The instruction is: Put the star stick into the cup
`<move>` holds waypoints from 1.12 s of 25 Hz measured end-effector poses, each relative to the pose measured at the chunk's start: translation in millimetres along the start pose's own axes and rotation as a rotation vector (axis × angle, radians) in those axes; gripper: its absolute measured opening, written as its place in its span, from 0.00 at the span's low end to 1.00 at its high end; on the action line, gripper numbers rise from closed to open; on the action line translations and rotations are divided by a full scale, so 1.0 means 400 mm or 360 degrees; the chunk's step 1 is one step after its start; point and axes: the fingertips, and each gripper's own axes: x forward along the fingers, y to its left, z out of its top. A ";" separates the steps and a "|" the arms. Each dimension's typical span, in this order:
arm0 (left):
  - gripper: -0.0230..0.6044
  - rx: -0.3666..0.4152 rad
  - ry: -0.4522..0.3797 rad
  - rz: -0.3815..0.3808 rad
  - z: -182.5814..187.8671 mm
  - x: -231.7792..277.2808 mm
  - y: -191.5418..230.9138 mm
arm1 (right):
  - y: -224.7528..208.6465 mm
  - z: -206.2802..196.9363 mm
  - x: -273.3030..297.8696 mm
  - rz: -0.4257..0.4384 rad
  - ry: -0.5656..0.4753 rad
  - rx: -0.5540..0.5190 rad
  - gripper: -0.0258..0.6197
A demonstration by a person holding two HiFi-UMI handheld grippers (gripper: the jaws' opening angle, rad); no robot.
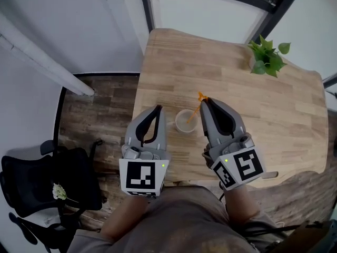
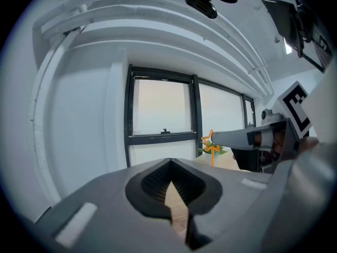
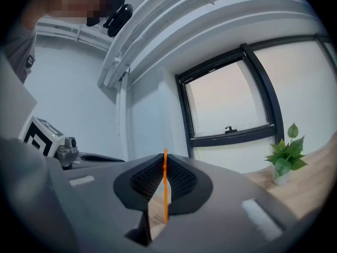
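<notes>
A pale cup (image 1: 185,122) stands on the wooden table (image 1: 274,115) near its front edge. The orange star stick (image 1: 200,97) leans over it, star end up, its lower end at the cup's mouth. My right gripper (image 1: 205,102) is shut on the stick just below the star; in the right gripper view the stick (image 3: 165,188) runs upright between the closed jaws of that gripper (image 3: 164,158). My left gripper (image 1: 158,109) is shut and holds nothing, just left of the cup. The left gripper view shows its closed jaws (image 2: 171,162) and the star (image 2: 211,143) beyond.
A small potted plant (image 1: 267,58) stands at the table's far right, also in the right gripper view (image 3: 284,159). A black chair (image 1: 47,188) sits on the floor to the left. The table's front edge runs close to the person's body.
</notes>
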 end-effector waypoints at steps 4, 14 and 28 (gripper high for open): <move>0.04 -0.0047 0.0076 -0.0035 -0.057 0.041 0.025 | -0.012 -0.073 0.029 -0.0034 0.0111 0.0048 0.11; 0.04 -0.0132 0.0190 -0.0102 -0.151 0.103 0.042 | -0.037 -0.168 0.080 -0.0052 0.0245 0.0082 0.14; 0.04 -0.0008 -0.0028 -0.0003 0.015 0.023 0.027 | -0.013 0.008 -0.013 -0.0041 0.0008 -0.0067 0.19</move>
